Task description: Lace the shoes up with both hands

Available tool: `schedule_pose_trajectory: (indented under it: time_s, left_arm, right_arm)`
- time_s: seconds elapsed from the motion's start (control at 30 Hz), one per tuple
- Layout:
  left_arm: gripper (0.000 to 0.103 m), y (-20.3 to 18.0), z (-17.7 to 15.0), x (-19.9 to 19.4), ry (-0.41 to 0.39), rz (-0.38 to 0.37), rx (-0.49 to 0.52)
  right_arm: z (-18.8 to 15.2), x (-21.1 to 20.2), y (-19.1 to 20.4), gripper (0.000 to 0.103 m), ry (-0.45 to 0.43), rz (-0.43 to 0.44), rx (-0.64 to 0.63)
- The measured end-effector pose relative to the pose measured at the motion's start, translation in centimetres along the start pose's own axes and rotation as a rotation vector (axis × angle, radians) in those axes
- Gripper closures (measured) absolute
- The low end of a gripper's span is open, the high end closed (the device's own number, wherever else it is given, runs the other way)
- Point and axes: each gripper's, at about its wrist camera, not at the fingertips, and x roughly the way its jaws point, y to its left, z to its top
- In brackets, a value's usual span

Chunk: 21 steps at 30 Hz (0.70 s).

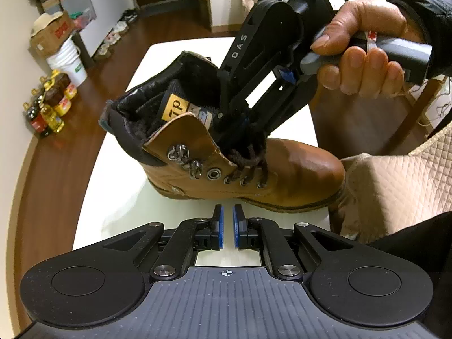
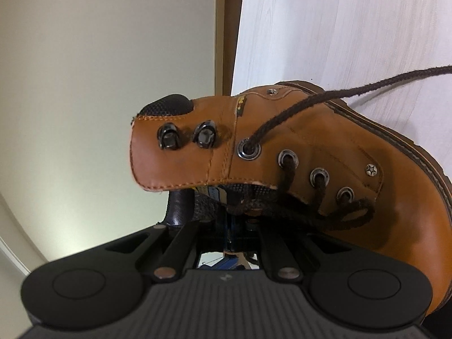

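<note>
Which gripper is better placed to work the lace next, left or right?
Right: the right gripper is already down at the boot's tongue among the lace; the left gripper hangs empty.

"DAS" on the right gripper (image 1: 243, 124); "Tp" on the boot tongue label (image 1: 175, 106).

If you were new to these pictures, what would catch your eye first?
A tan leather boot stands on the white table, half laced with a dark lace. The right gripper, shut, pokes into the lacing at the boot's tongue. The left gripper waits in front, holding nothing.
</note>
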Motion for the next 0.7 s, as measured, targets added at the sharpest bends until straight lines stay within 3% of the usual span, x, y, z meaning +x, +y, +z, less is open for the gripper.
schedule_pose_trajectory:
  time_s: [0.5, 0.7]
  left_arm:
    - [0.095, 0.8, 1.4, 0.3, -0.045, 0.029, -0.060]
    - [0.101, 1.2, 1.5, 0.8, -0.034, 0.017, -0.086]
  right_arm:
    - [-1.4, 0.1, 1.3, 0.100, 0.027, -0.047, -0.072]
    - [-1.7, -0.5, 1.4, 0.100, 0.020, -0.045, -0.074]
